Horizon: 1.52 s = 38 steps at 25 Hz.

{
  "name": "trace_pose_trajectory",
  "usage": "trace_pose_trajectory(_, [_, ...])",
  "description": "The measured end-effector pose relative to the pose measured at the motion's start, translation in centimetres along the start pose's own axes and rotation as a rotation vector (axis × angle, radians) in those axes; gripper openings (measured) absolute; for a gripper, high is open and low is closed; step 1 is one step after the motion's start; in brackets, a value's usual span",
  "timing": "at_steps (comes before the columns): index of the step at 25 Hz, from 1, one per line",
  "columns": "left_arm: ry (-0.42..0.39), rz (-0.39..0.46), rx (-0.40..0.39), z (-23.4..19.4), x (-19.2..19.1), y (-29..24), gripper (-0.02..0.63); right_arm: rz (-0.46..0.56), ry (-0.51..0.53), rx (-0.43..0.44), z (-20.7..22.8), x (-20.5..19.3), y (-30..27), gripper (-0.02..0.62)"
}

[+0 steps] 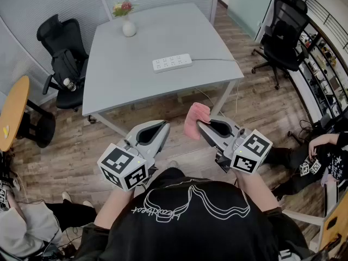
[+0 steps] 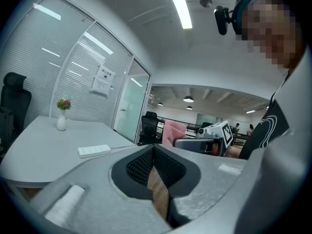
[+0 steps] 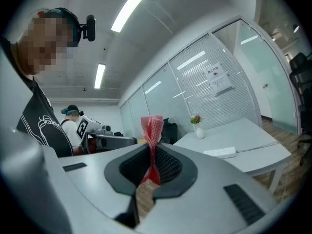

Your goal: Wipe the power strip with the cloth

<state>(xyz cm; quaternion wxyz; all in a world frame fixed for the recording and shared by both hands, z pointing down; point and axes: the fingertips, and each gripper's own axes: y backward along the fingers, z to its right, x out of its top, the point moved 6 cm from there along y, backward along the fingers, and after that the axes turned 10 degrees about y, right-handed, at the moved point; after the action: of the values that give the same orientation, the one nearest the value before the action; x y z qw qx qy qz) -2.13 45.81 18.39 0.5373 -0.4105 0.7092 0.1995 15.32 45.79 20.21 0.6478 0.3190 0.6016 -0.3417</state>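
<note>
Right hand-held gripper [image 1: 200, 125] pinching cloth [image 1: 196, 115] (probably half hidden), power strip [image 1: 172, 63] distant

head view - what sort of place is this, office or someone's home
Most likely an office meeting room: a plain grey table with a white power strip on it, black swivel chairs around it, and glass partition walls behind.

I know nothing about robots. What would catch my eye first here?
A crumpled pink cloth pinched in the right gripper stands out, held above the wooden floor. Beyond it, a long white power strip lies on the pale grey table, with a small white vase of flowers near the far edge. The left gripper is shut, empty.
</note>
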Motion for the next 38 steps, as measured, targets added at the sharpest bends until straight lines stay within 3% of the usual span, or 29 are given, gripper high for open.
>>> trace_pose_trajectory(10, [0.005, 0.011, -0.004, 0.8, -0.6, 0.8, 0.012, 0.01, 0.001, -0.02, -1.2, -0.1, 1.1, 0.034])
trace_pose_trajectory(16, [0.006, 0.006, -0.01, 0.9, -0.7, 0.4, 0.012, 0.029, -0.015, -0.065, -0.5, 0.2, 1.7, 0.035])
trace_pose_trajectory(21, [0.006, 0.0, -0.011, 0.1, -0.4, -0.1, 0.012, -0.013, -0.077, -0.142, 1.3, -0.3, 0.9, 0.034])
trace_pose_trajectory(26, [0.029, 0.0, 0.006, -1.3, -1.1, -1.1, 0.012, -0.029, -0.084, -0.132, 2.6, -1.3, 0.3, 0.032])
trace_pose_trajectory(33, [0.066, -0.028, 0.009, -7.2, 0.2, -3.1, 0.012, 0.004, -0.233, -0.096, 6.6, -1.7, -4.5, 0.029])
trace_pose_trajectory(38, [0.097, -0.057, 0.012, -12.6, 1.5, -6.2, 0.012, 0.004, -0.274, -0.107, 11.1, -2.2, -8.1, 0.029])
